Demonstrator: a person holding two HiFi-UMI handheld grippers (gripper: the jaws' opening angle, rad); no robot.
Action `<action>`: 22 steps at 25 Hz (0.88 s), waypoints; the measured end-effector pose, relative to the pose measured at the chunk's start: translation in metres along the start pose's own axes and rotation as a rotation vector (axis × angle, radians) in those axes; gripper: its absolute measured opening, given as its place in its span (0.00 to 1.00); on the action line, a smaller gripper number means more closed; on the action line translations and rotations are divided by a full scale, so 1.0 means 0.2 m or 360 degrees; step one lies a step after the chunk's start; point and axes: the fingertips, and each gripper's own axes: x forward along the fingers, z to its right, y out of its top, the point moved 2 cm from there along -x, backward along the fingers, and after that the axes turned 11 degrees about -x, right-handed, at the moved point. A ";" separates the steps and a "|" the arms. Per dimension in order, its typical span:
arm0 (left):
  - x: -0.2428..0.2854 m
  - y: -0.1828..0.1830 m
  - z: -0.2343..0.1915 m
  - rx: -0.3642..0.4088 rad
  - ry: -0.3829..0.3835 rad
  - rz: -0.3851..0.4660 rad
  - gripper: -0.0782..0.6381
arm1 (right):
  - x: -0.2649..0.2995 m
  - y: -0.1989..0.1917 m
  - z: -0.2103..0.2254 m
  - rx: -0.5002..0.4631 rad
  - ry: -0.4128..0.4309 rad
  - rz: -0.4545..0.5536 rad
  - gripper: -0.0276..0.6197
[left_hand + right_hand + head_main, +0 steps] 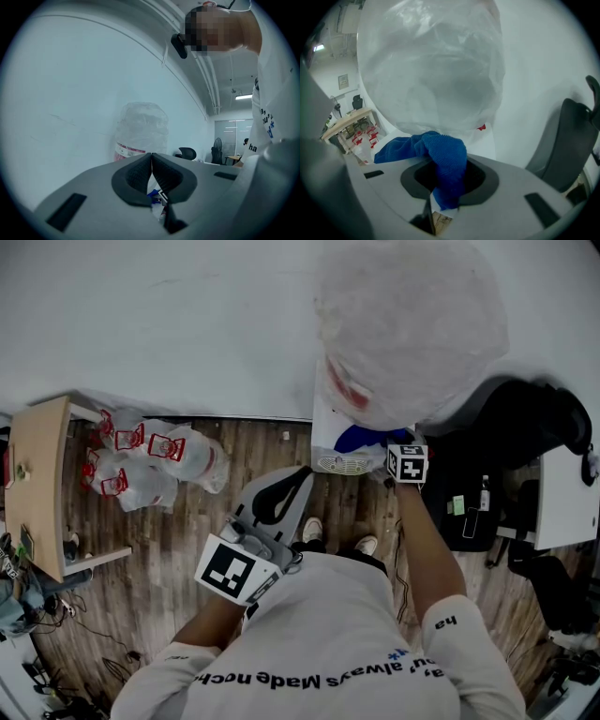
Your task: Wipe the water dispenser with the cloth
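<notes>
Right tongs (445, 174) grip blue cloth (440, 150) at top of white water dispenser (322, 432), just beneath plastic-wrapped bottle (412, 324). Left tongs (151, 174) pressed together, empty, held back from dispenser. Wiping apparently in hand; next move likely calls for steady sweep across casing.

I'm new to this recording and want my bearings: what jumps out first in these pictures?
The big plastic-wrapped water bottle on the white dispenser fills the top of the head view. The right tool is shut on a bright blue cloth close to the bottle's base. The left tool is shut and empty, nearer the person.
</notes>
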 end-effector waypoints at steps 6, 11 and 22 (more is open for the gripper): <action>0.02 0.00 0.01 -0.0003 0.0010 -0.0001 0.14 | 0.02 0.00 0.00 -0.0085 0.0047 0.0002 0.20; 0.04 -0.01 0.05 -0.0009 -0.0003 0.0008 0.14 | 0.01 0.00 -0.02 -0.0149 0.0085 0.0004 0.19; 0.04 -0.02 0.10 -0.0003 0.0005 0.0021 0.14 | -0.07 -0.05 -0.09 -0.0233 0.0106 0.0046 0.19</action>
